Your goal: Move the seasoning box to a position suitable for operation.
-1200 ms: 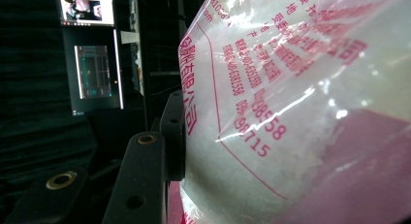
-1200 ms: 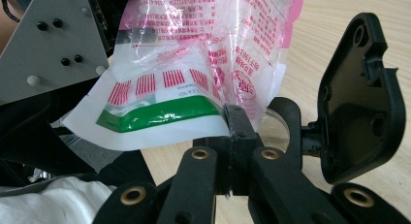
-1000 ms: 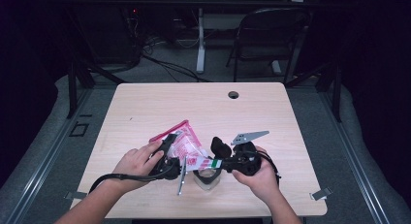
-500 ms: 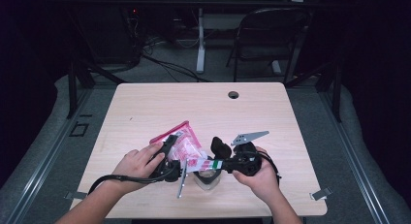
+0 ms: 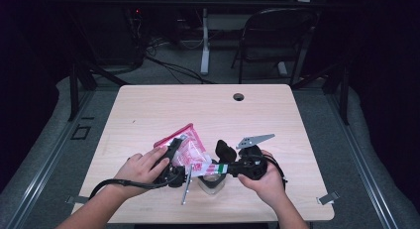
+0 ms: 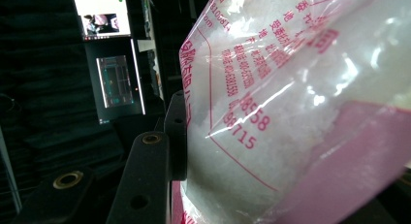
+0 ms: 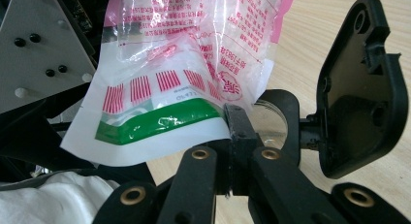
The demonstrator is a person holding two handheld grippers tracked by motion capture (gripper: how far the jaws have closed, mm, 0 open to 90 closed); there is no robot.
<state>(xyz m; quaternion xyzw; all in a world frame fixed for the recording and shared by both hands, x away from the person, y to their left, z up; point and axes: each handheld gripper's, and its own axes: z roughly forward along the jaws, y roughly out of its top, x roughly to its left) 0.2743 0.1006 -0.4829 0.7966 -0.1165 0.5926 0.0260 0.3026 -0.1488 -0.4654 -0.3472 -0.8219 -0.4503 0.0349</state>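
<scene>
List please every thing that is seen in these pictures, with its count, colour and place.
Bag: one, clear plastic with pink and green print and white contents, near table front, between both grippers.
Table: one, light wood, centre.
Hole: one, dark, far part of table.
Chair: one, dark folding, behind table.
Left gripper: one, black, jaw against bag side.
Right gripper: one, black, jaws pinched on bag corner.
Hands: two, near table front edge.

**Three cameras, one shared bag**

The high view looks forward and down on the whole surface (image 5: 148, 105) from the person's side. Each claw view looks along its own jaws, very near the plastic bag (image 6: 291, 112). All three views share this bag.
</scene>
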